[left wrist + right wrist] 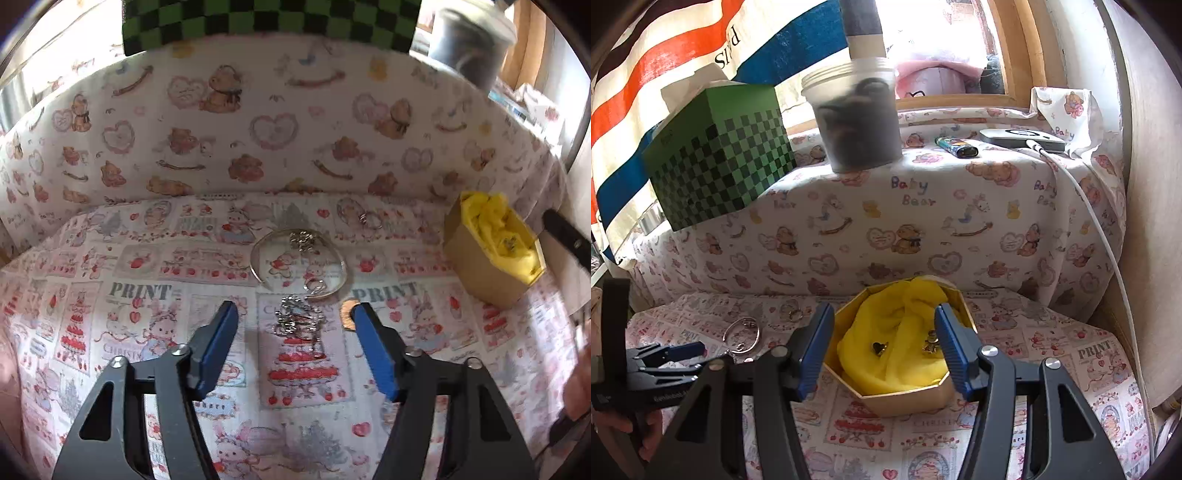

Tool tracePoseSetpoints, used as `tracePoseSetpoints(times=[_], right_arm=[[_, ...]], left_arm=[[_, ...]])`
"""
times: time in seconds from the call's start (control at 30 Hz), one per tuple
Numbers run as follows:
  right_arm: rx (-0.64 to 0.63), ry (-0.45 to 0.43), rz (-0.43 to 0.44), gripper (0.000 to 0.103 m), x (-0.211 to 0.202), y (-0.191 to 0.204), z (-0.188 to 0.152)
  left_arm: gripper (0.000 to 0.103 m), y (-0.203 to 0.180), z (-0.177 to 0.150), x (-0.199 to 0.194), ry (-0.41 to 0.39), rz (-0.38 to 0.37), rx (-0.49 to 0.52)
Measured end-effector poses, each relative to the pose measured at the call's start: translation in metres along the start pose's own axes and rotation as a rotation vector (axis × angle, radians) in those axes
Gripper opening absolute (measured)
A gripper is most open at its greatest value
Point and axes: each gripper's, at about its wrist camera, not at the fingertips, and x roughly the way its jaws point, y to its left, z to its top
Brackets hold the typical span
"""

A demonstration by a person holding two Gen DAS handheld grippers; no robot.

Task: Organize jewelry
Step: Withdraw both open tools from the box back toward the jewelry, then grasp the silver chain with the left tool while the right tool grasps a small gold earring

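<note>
Printed cloth (155, 369) covers the work surface, with a bear-print cloth draped over the ledge behind; a green checkered box (716, 162) and a lidded plastic tub (857, 118) sit up on that ledge by the window.

Your left gripper (291, 314) has its jaws spread wide and holds nothing. The silver chain (295, 317) lies bunched on the cloth right between the blue fingertips (221, 325), roughly level with them. Just past it is the silver bangle (295, 258) with a small charm inside its loop. A small ring (364, 219) sits farther back, and a copper-coloured disc (347, 314) peeks out beside the right-hand finger.

Your right gripper (882, 325) is also wide and empty, hanging over the gold box (908, 398) with the yellow fabric (894, 350) lining. Two gold pieces already lie in there: a heart charm (880, 347) and a second piece (930, 341), close by the right-hand finger.

Step in hand looks like picking up the chain, so sorting is partway along, with several pieces left on the cloth. Next move calls for dropping the left fingertips down to the cloth around the heap and closing on the bulk of it; grab a stray loop and the rest may dangle or snag the bangle. The box is well off to the right.
</note>
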Motion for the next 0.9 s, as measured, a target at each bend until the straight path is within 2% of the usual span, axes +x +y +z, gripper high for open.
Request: tracePoseSetpoints(times=[0.03, 0.07, 0.1, 0.13, 0.2, 0.3, 0.47, 0.53, 0.63, 0.73, 0.9], right_arm=[[0.001, 0.001, -0.001, 0.054, 0.0, 0.0, 0.0], [0.002, 0.002, -0.003, 0.054, 0.0, -0.001, 0.0], [0.003, 0.002, -0.005, 0.054, 0.0, -0.001, 0.001], [0.003, 0.003, -0.006, 0.054, 0.0, -0.001, 0.001], [0.004, 0.004, -0.008, 0.055, 0.0, -0.001, 0.001], [0.006, 0.009, -0.016, 0.055, 0.002, -0.002, 0.0], [-0.005, -0.002, -0.008, 0.055, -0.003, 0.003, 0.001], [-0.006, -0.006, -0.003, 0.055, -0.009, 0.007, 0.0], [0.006, 0.003, 0.052, 0.055, -0.021, 0.021, -0.002], [-0.061, -0.006, 0.081, 0.055, -0.027, 0.045, -0.009], [-0.077, 0.101, 0.128, 0.055, -0.008, 0.074, -0.016]], left_arm=[[0.048, -0.001, -0.001, 0.003, 0.014, 0.015, 0.01], [0.045, -0.004, -0.001, 0.007, 0.03, 0.017, 0.012], [0.036, -0.005, -0.002, 0.006, 0.019, 0.03, 0.014], [0.02, -0.005, -0.001, 0.007, 0.024, 0.034, 0.015], [0.008, -0.003, -0.002, 0.006, 0.031, 0.023, 0.01], [0.004, 0.001, -0.002, 0.0, 0.02, 0.01, -0.001], [0.004, 0.015, 0.001, -0.038, -0.081, -0.019, -0.046], [0.004, 0.018, 0.001, -0.056, -0.14, 0.01, -0.064], [0.004, 0.023, 0.004, -0.077, -0.196, -0.004, -0.088], [0.004, 0.034, 0.004, -0.088, -0.237, 0.029, -0.114], [0.004, 0.049, 0.005, -0.083, -0.231, 0.069, -0.152]])
